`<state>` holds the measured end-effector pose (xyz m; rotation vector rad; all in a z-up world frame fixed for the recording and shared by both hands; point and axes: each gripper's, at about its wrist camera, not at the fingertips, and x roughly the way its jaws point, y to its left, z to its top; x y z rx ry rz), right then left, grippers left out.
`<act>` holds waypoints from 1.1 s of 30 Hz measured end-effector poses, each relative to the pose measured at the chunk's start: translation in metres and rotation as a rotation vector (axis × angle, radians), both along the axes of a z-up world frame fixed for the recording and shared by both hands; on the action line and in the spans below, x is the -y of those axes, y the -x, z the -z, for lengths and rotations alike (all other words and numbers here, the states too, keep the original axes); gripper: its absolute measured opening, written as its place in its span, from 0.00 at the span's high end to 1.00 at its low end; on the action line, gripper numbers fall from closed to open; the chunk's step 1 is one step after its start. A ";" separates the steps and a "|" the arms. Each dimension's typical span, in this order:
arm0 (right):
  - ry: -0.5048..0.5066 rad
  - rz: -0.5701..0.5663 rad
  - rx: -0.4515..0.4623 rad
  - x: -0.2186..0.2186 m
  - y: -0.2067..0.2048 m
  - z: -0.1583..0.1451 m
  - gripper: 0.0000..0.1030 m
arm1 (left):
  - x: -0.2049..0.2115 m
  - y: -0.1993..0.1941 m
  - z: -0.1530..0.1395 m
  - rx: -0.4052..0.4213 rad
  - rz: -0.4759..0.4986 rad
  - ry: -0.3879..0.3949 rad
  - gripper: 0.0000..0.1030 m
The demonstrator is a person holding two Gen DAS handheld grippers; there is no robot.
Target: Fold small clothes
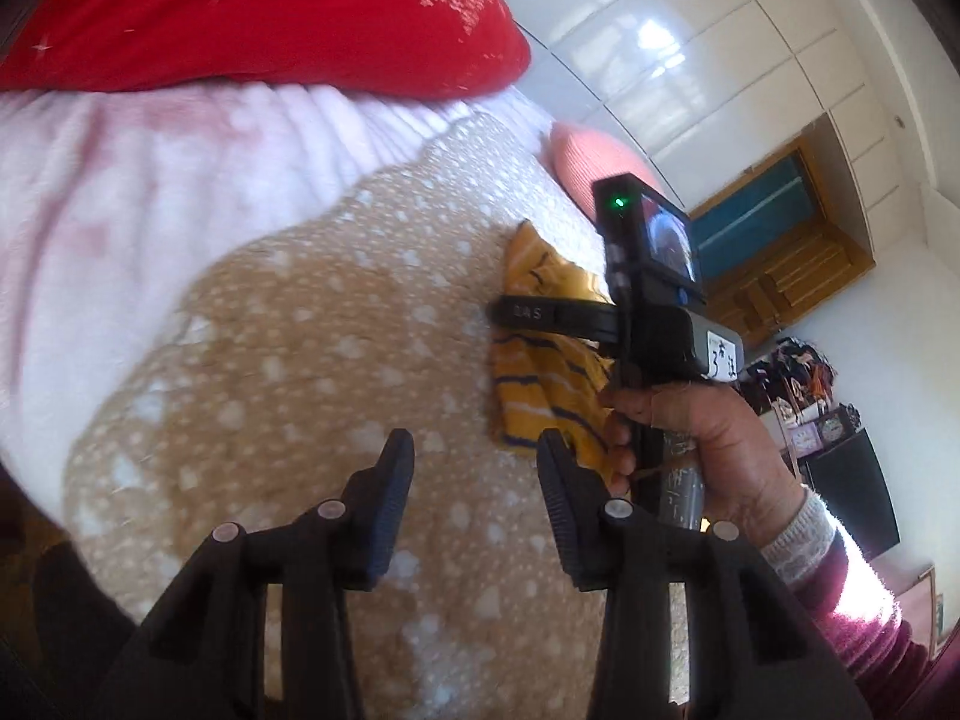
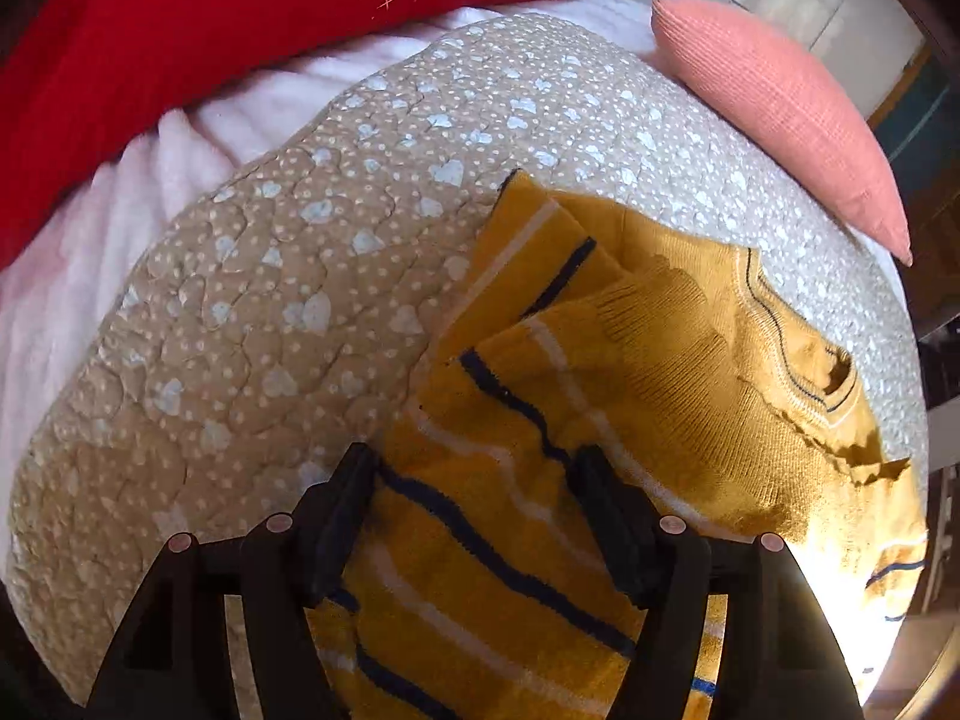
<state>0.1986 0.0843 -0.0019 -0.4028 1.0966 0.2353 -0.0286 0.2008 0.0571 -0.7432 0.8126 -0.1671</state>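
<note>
A small mustard-yellow knit sweater (image 2: 606,372) with navy and white stripes lies partly folded on a tan quilt with white hearts (image 2: 240,312). My right gripper (image 2: 474,468) is open, jaws wide, right over the sweater's striped part, with cloth between the fingers. In the left wrist view the sweater (image 1: 543,384) lies ahead to the right, partly hidden by the right hand-held gripper (image 1: 654,324) and the hand holding it. My left gripper (image 1: 474,450) is open and empty above the quilt (image 1: 312,324), left of the sweater.
A red cushion (image 2: 252,30) and a pink-white fleece blanket (image 1: 120,192) lie along the far side. A salmon pillow (image 2: 780,108) lies at the quilt's far right. White cupboards (image 1: 720,60) and a wooden door stand beyond.
</note>
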 end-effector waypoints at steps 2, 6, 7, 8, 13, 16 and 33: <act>0.008 0.007 0.029 0.009 0.001 -0.007 0.79 | -0.003 0.007 -0.004 -0.008 -0.013 0.000 0.61; -0.231 0.071 0.042 0.062 0.005 -0.043 0.84 | -0.002 0.020 -0.014 -0.008 -0.009 -0.024 0.61; -0.276 0.089 0.056 0.077 0.007 -0.052 0.84 | 0.002 0.019 -0.016 -0.008 -0.006 -0.038 0.61; -0.315 0.115 0.070 0.096 0.009 -0.061 0.85 | 0.004 0.026 -0.017 -0.008 -0.001 -0.046 0.61; -0.493 0.257 0.128 0.215 0.032 -0.087 0.85 | 0.029 0.026 -0.022 -0.020 0.057 -0.080 0.61; -0.565 0.373 0.169 0.295 0.049 -0.085 0.85 | 0.053 0.021 -0.020 -0.043 0.108 -0.101 0.61; -0.758 0.493 0.304 0.437 0.124 -0.091 0.66 | 0.146 0.005 -0.022 -0.082 0.271 -0.225 0.57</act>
